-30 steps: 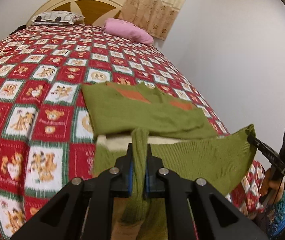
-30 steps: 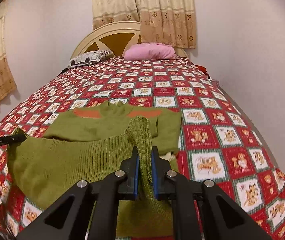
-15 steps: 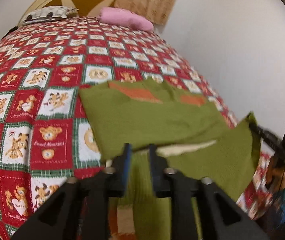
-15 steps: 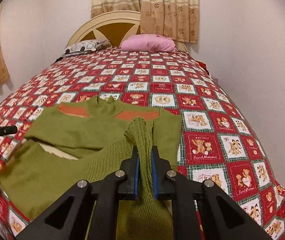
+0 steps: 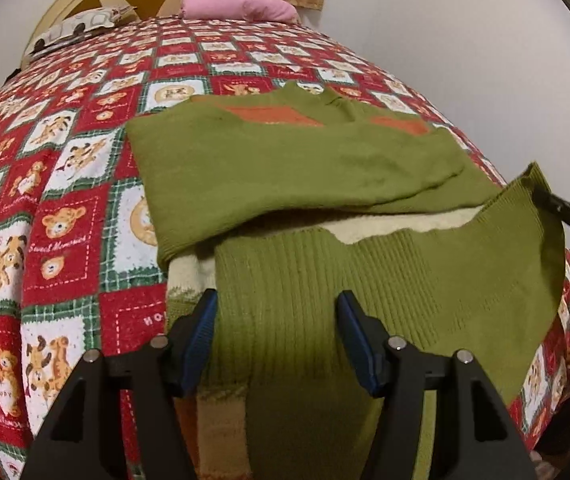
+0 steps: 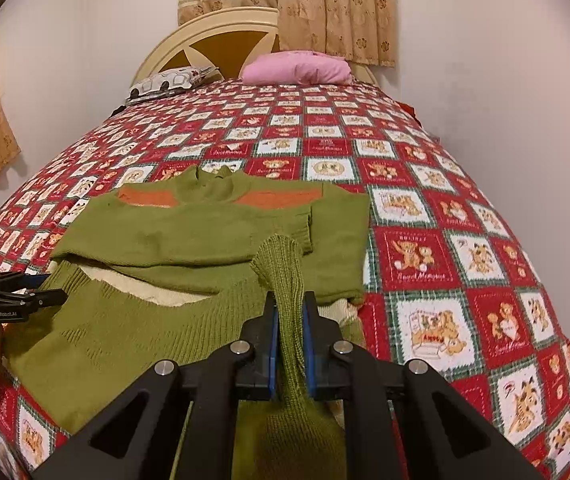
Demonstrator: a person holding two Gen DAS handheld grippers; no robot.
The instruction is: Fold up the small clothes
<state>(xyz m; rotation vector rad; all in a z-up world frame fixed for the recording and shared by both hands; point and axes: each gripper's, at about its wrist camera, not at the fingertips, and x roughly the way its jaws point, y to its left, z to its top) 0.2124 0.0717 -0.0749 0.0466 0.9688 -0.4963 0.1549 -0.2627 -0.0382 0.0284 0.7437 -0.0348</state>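
The green sweater (image 6: 189,240) lies near the foot edge of the bed (image 6: 425,208), its ribbed hem folded partway up over the body, cream lining showing in the gap. The left gripper (image 5: 277,324) has just been opening – jaws now apart, the hem lying loose between them, unpressed – while the right gripper (image 6: 289,320) pinches the hem's other corner tight. A pink pillow (image 6: 297,68) rests by the headboard.

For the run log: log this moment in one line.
left gripper: open, jaws just opened, off sweater | right gripper: shut on sweater hem | bed
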